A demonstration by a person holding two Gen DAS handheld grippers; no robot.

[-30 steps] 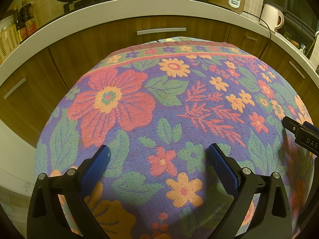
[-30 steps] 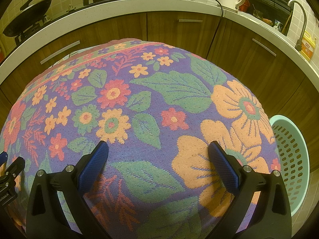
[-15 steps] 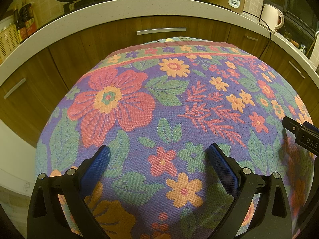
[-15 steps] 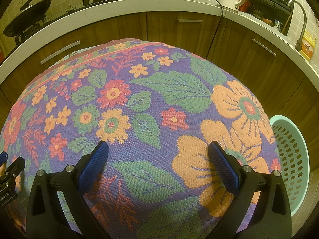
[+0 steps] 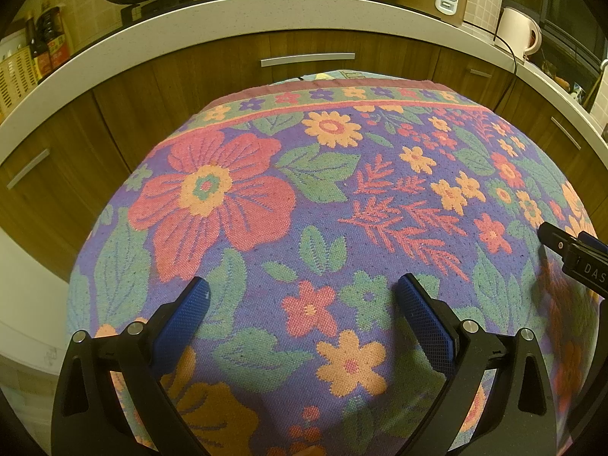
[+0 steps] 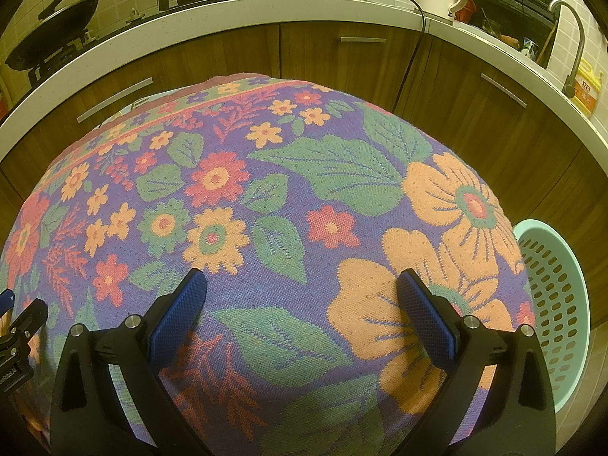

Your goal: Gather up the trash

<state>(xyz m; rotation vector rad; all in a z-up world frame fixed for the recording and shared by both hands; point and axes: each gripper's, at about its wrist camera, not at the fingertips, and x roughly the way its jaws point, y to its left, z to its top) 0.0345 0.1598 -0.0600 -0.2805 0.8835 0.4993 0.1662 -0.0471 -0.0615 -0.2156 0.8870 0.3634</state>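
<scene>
Both claws, left and right, released above floral bench; no trash visible, handling unjudgeable; basket right of bench.

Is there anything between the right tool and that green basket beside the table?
Nothing visible stands in the way. The right tool hangs open over the floral tablecloth, which shows no objects on it; no trash is in view. The green basket sits low, past the cloth's right edge, its opening unobstructed.
</scene>
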